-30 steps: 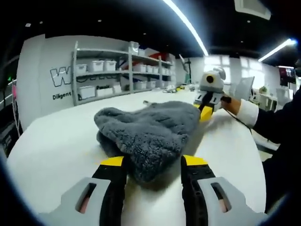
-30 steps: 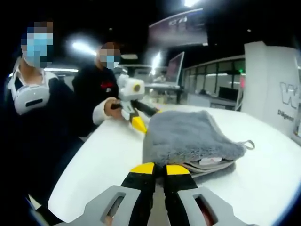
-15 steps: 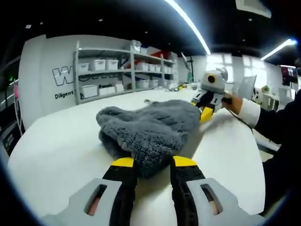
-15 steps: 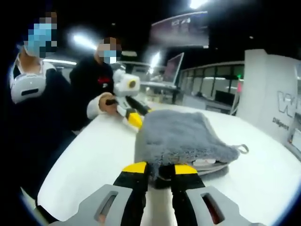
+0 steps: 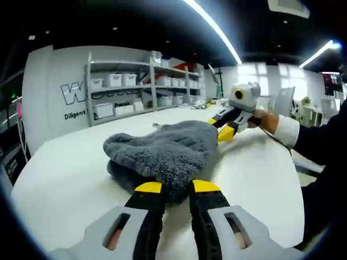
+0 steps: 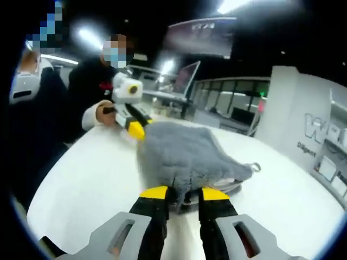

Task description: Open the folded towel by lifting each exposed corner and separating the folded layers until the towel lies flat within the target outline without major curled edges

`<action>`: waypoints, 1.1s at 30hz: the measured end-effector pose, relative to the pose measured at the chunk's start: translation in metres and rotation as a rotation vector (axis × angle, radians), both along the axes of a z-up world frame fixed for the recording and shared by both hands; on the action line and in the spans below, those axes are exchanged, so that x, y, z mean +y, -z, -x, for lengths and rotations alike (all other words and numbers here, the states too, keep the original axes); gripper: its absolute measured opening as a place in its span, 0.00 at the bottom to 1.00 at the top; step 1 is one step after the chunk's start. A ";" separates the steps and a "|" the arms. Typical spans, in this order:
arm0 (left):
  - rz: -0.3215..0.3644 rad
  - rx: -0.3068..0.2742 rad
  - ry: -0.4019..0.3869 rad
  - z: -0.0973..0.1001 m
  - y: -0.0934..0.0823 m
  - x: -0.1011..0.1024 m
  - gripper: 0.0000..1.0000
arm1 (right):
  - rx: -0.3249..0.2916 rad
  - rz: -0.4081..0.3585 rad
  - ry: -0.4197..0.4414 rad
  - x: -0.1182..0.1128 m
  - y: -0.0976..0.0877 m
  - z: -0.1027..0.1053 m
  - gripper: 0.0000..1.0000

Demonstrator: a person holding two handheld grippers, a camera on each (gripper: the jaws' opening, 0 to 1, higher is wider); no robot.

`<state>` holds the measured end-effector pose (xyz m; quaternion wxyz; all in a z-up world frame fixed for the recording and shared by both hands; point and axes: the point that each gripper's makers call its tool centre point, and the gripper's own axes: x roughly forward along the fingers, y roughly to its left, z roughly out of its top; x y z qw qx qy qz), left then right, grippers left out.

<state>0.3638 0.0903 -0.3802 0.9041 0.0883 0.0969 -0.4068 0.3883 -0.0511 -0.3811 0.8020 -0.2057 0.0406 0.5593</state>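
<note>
A thick grey towel (image 5: 162,149) lies bunched and folded on the white table (image 5: 59,162). My left gripper (image 5: 177,189) is shut on the towel's near corner, with pile bulging between the yellow tips. At the far corner my right gripper (image 5: 223,132) meets the towel's edge, held by a hand in a white cuff. In the right gripper view the towel (image 6: 184,151) rises in a hump with a small hanging loop at its right side. There my right gripper (image 6: 184,194) is shut on its near corner, and my left gripper (image 6: 136,130) touches the far corner.
Shelves with white bins (image 5: 124,81) stand behind the table beside a white lettered wall. A dark sleeve (image 5: 325,146) reaches in from the right. Two people (image 6: 103,81) stand at the table's far left edge. Bare table (image 6: 81,173) surrounds the towel.
My left gripper's jaws have come together on the near towel corner. My right gripper's jaws now have towel between them, and the towel has bunched up higher.
</note>
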 end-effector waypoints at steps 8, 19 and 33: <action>-0.026 -0.023 0.012 0.007 0.000 -0.008 0.15 | -0.016 0.004 0.036 -0.003 0.000 -0.009 0.18; 0.029 -0.019 0.109 0.021 -0.006 -0.019 0.14 | -0.042 0.003 0.135 -0.012 -0.002 -0.029 0.22; -0.035 -0.046 0.155 0.029 0.001 -0.028 0.14 | -0.108 0.019 0.220 -0.016 -0.005 -0.046 0.26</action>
